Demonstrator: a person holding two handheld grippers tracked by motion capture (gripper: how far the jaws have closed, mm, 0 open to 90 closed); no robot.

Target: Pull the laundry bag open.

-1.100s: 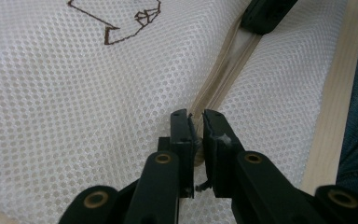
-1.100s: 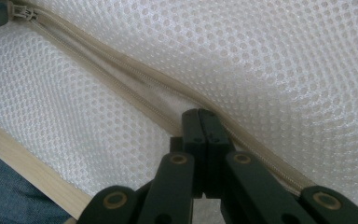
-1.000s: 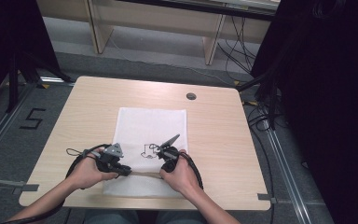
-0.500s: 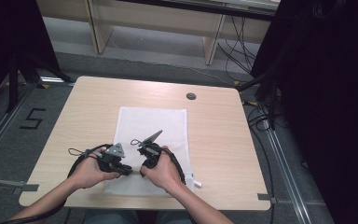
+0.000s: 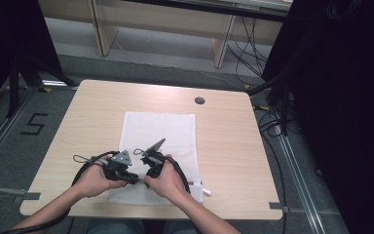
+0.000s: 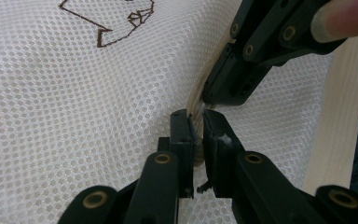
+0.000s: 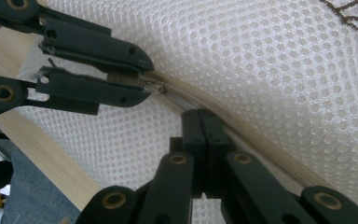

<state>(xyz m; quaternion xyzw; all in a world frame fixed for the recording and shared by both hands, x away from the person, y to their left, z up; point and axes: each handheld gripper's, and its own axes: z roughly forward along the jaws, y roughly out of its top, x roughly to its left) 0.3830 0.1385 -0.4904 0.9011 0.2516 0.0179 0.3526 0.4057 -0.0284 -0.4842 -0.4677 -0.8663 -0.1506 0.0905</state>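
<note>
Two grippers: both at the near edge of the table (image 5: 224, 131), over the near end of the white mesh bag (image 5: 160, 131).
Left gripper (image 6: 198, 123): jaws clamped on the beige zipper tape (image 6: 196, 95) of the bag.
Right gripper (image 7: 205, 123): jaws pressed together on the zipper (image 7: 261, 149); what it grips there, pull or tape, I cannot tell.
Bag position: flat, middle of the table toward the near edge, brown embroidered figure (image 6: 121, 21) facing up.
Step, judged: working the zipper along its track.
Risk: mesh catching in the teeth, if the tape goes slack between the grips.
Risk: grip slipping off the thin tape under a sideways pull; the bag would then drag along the table.
</note>
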